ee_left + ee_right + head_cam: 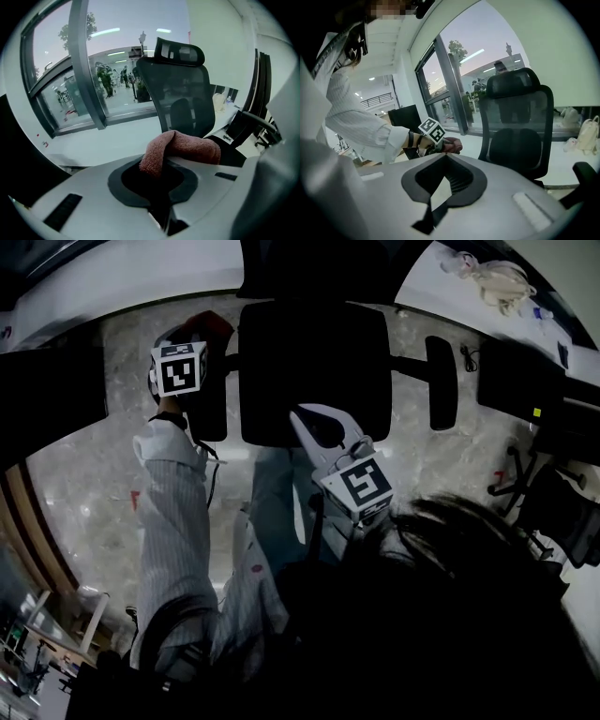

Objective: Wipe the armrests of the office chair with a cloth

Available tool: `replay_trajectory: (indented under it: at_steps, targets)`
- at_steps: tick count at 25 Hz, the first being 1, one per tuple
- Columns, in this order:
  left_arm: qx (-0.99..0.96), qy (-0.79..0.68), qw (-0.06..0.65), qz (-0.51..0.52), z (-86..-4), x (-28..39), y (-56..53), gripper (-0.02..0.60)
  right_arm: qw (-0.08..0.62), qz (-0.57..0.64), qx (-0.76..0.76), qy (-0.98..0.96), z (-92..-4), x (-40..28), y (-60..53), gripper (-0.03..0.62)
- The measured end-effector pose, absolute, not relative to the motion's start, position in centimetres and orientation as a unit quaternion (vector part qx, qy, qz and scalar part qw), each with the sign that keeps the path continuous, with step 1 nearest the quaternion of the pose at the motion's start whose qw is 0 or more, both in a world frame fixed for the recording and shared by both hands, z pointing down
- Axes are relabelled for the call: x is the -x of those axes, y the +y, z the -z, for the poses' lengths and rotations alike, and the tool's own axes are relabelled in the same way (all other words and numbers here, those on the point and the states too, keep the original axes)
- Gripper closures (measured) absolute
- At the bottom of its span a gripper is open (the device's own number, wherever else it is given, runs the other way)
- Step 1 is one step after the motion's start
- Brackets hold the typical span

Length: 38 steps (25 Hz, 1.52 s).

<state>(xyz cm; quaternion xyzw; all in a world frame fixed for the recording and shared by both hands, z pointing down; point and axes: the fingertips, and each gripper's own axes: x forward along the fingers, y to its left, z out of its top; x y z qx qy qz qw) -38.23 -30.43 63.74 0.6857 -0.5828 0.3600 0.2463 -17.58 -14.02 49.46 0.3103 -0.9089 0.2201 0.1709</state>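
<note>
At the left of the head view, the left gripper (161, 164) is held over the left-hand armrest (211, 413) of the office chair (314, 371), with its marker cube above the pad's far half. In the left gripper view its jaws are seen pinched on a folded pinkish-red cloth (187, 146), which bulges out past the tips and droops to one side. The cloth is therefore in that gripper, above or against the armrest. Whether it touches the pad cannot be told, since the contact is hidden in every view. The step in hand is judged to be the start of the first wipe: the cloth has been brought to the left-hand armrest, and no sign of a completed stroke can be read. Further right, over the front of the seat (281, 418), the right gripper (443, 161) is held idle. Its jaws are pressed together with nothing between them, and it is pointed toward the chair's backrest (516, 110). At the far right, the right-hand armrest (441, 381) is left untouched, well apart from both grippers. For the next move, the cloth would need to be pressed flat on the left-hand pad and drawn along its length with the pinch kept firm. The loose fold should be watched so it is not dragged out of the jaws. The other armrest would then be due.
</note>
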Motion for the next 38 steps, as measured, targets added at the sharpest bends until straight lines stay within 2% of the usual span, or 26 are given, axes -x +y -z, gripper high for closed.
replay_trajectory:
  at_steps: [4,8,18,23,28,38]
  targets:
    - [-0.678,-0.571,0.278,-0.371,-63.5,37.7,-29.8,0.551,0.166,-0.223,-0.311,-0.909,-49.1,17.3,-13.9,0.592]
    - [-0.681,-0.557,0.279,-0.385,-62.8,37.5,-27.0,0.551,0.158,-0.216,-0.304,-0.914,-48.9,17.7,-13.6,0.592]
    - [-0.701,-0.502,0.297,-0.41,-60.2,33.6,-11.4,0.551,0.138,-0.201,-0.294,-0.924,-46.3,19.0,-13.1,0.592]
    - [-0.694,-0.512,0.322,-0.39,-59.6,32.8,-6.3,0.551,0.132,-0.204,-0.292,-0.925,-45.7,19.2,-12.3,0.592]
    - [-0.69,-0.513,0.296,-0.416,-60.3,34.0,-8.8,0.551,0.146,-0.213,-0.286,-0.923,-46.6,19.3,-11.7,0.592]
    - [-0.675,-0.512,0.231,-0.478,-62.6,36.8,-24.9,0.551,0.156,-0.233,-0.317,-0.906,-49.0,17.1,-13.4,0.592]
